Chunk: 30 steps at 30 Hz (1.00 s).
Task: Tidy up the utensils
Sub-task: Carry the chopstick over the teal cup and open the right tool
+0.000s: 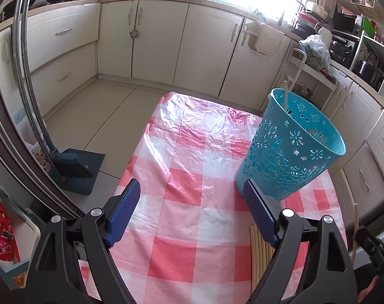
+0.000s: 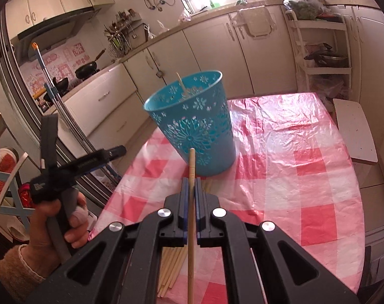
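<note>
**Chopstick held upright, basket just beyond**

On the counter [image 2: 280, 177], the blue basket [image 2: 192, 124] stands beyond the right gripper [image 2: 191, 190], its fingers clenched on a chopstick [image 2: 191, 228] pointing toward the rim. Left gripper [image 1: 192, 202] hangs released, basket at right.

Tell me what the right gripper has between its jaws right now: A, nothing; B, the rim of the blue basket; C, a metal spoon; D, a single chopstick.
D: the right gripper has its jaws closed on a single chopstick, which points toward the blue basket standing apart from it on the table.
</note>
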Tool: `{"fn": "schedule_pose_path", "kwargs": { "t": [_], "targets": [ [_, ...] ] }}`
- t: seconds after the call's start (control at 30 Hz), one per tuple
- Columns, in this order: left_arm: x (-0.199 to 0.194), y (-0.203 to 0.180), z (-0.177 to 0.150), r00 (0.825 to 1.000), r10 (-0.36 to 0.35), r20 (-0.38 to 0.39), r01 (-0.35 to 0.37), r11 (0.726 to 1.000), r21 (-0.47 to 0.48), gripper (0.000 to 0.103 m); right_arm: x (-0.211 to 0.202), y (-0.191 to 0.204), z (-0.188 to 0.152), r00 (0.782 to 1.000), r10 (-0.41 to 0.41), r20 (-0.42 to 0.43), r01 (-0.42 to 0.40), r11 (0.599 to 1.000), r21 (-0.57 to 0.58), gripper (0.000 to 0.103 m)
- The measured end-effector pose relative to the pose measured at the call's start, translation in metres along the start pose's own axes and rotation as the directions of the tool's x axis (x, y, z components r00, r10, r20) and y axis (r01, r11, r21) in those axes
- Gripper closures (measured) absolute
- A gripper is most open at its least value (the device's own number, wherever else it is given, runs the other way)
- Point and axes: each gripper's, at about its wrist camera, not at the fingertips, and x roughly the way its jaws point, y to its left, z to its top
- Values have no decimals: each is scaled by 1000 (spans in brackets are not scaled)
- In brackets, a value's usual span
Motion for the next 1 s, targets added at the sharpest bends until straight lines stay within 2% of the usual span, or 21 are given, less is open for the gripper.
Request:
{"fn": "schedule_pose_path", "kwargs": {
  "t": [0.1,0.23,0.37,0.5,0.63,0.77,1.0],
  "targets": [
    [1,0,-1,1000,0,-5,0,1000,-4,23,-9,6,20,998,29,54,-29,1000,-1,98],
    [3,1,-4,1000,-8,-17,8,1000,-13,23,-12,15,68,985,60,163,-59,998,-11,98],
    [5,1,-4,1000,-13,-20,12,1000,-18,23,-7,25,124,950,66,305,-69,998,-1,98],
    [8,5,-3,999,-21,-26,20,999,-40,22,21,29,165,909,9,417,-24,999,30,98],
    [13,11,0,998,-36,-48,33,996,-80,22,57,20,173,895,-78,440,53,996,71,98],
    [17,15,2,997,-45,-59,39,994,-103,22,82,8,166,903,-139,406,116,990,83,98],
    [21,12,2,997,-46,-64,40,995,-95,22,91,9,136,917,-171,361,172,985,28,97]
  ]
}}
